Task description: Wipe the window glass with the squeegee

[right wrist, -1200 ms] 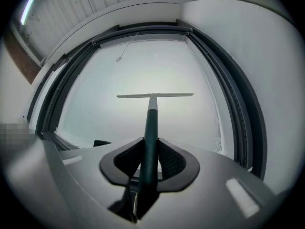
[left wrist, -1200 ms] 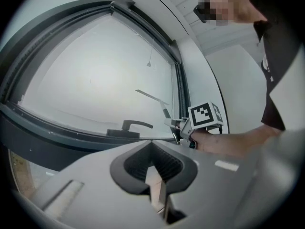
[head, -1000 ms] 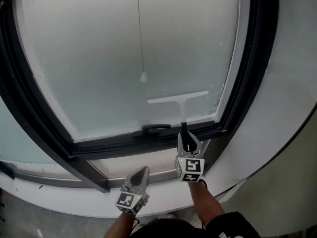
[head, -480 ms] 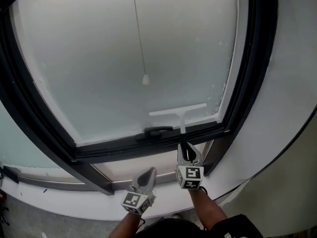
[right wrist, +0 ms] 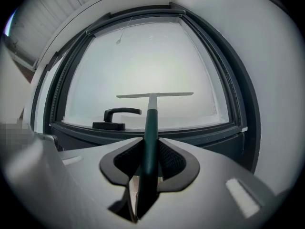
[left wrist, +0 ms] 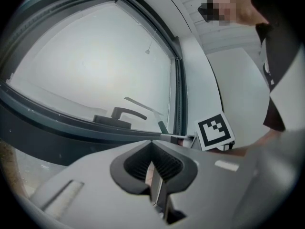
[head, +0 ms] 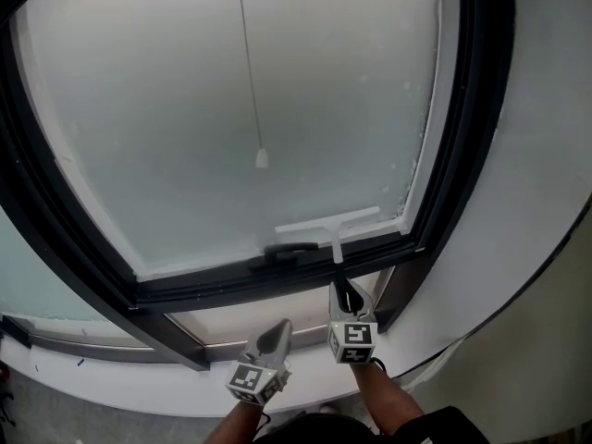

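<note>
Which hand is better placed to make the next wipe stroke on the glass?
Right. The right claw is shut on the squeegee handle, its blade low on the window glass. The left claw is shut, empty, below the window frame.

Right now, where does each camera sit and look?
Head view: on the head, looking down at window glass; left gripper, right gripper, forearms show.
Left gripper view: on that gripper, facing window handle; its shut jaws show.
Right gripper view: on that gripper, facing glass; jaws clamp squeegee.
All three share squeegee and handle.
</note>
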Demonstrator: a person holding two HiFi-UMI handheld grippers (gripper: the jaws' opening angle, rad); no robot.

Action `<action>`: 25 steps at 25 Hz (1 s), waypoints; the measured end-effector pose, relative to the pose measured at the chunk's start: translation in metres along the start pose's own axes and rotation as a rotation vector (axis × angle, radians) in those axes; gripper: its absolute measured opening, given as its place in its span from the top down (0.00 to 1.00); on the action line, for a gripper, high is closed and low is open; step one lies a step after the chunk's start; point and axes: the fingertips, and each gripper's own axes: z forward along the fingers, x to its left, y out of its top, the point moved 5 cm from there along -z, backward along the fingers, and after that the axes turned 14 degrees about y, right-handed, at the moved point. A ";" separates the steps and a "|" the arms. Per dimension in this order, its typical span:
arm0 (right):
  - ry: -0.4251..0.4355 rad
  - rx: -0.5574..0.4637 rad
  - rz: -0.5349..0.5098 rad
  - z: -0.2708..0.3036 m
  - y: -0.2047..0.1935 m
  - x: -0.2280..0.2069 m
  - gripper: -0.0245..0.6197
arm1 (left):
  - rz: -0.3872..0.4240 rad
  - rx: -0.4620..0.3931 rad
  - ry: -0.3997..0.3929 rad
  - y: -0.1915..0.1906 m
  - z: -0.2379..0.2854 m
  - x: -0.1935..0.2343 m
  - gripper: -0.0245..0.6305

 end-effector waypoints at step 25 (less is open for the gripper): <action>0.028 -0.500 -0.282 0.016 0.367 -0.084 0.81 | 0.123 -0.169 -0.121 0.059 0.052 -0.055 0.96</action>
